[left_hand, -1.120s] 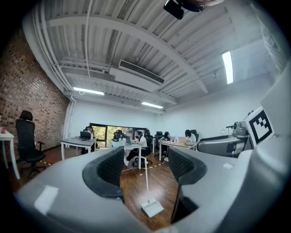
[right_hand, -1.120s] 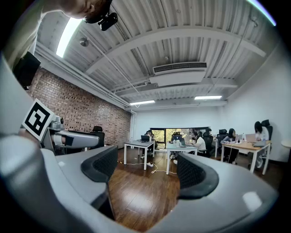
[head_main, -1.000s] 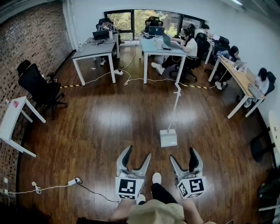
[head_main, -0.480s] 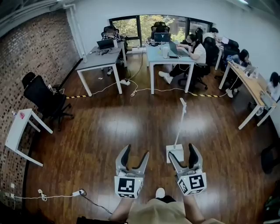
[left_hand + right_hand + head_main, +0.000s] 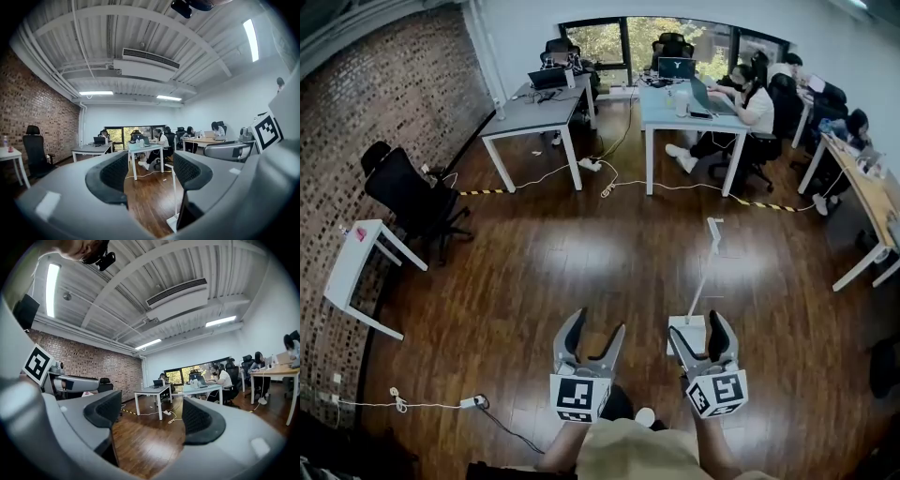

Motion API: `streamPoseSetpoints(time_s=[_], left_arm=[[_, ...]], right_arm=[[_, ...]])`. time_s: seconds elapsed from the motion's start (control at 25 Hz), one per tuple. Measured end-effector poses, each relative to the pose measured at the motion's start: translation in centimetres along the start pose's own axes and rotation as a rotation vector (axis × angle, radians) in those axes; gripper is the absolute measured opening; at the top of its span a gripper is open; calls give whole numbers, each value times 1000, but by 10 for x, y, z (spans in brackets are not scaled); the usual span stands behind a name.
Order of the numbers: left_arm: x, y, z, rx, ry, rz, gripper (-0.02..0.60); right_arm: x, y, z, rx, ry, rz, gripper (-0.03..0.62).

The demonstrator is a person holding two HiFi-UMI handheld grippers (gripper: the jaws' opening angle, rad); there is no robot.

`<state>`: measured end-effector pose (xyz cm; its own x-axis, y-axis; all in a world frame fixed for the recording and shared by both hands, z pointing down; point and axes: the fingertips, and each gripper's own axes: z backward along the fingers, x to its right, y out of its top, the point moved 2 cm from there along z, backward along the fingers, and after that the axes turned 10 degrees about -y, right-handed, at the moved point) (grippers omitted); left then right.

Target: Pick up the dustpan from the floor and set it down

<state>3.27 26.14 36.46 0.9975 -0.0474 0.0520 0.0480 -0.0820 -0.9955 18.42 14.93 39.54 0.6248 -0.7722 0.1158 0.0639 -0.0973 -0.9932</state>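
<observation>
Dustpan (image 5: 686, 322), white with a long handle, stands upright on the dark wood floor (image 5: 581, 253) of an open office, its handle leaning slightly away from me. My right hand-held gripper (image 5: 697, 325) hovers just on the near side of the dustpan, its jaws apart and level; its own view (image 5: 152, 416) shows only floorboards in the gap. My left hand-held gripper (image 5: 597, 324) hangs to the left of the dustpan, a little apart from it, jaws likewise parted and gripping nothing. In the left gripper view (image 5: 150, 173) the dustpan (image 5: 174, 192) shows just right of the gap, partly behind the right jaw. Well beyond the dustpan stand a grey bench (image 5: 534, 111) and a pale blue bench (image 5: 675, 101) carrying laptops, with people seated at them. Far to the dustpan's left, a black office chair (image 5: 408, 192) sits by the brick wall (image 5: 375, 84), and a white cable (image 5: 403, 405) trails across the floor.
</observation>
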Motion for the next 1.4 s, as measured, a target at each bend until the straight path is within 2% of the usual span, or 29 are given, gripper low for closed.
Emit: streamPoseSetpoints(time_s=[0.24,0.48,0.72,0.88,1.08,1.2,1.4], left_arm=[[-42,-11,-57,-13,-18,15,279],[-103,-8,-139,-4,-59,-11,279],[-169,2,-217,32,-133,-14,273],[-191,-1,-255,49,-196,6,269],[-188,-5,-302,7,-296,3,272],[-168,-11,-332,-2,-408,8,272],[-107,-29,-385,-55,-609,13,270]], right_arm=[[9,-10,-67,-22,-1,1,397],[29,0,-159,2,-38,34,397],[37,10,-257,29,-81,32,397],[44,5,-293,18,-107,30,397],[70,-8,-305,-11,-173,45,397],[101,-23,-303,-47,-233,23,396],[167,-51,-277,-104,-344,17,389]])
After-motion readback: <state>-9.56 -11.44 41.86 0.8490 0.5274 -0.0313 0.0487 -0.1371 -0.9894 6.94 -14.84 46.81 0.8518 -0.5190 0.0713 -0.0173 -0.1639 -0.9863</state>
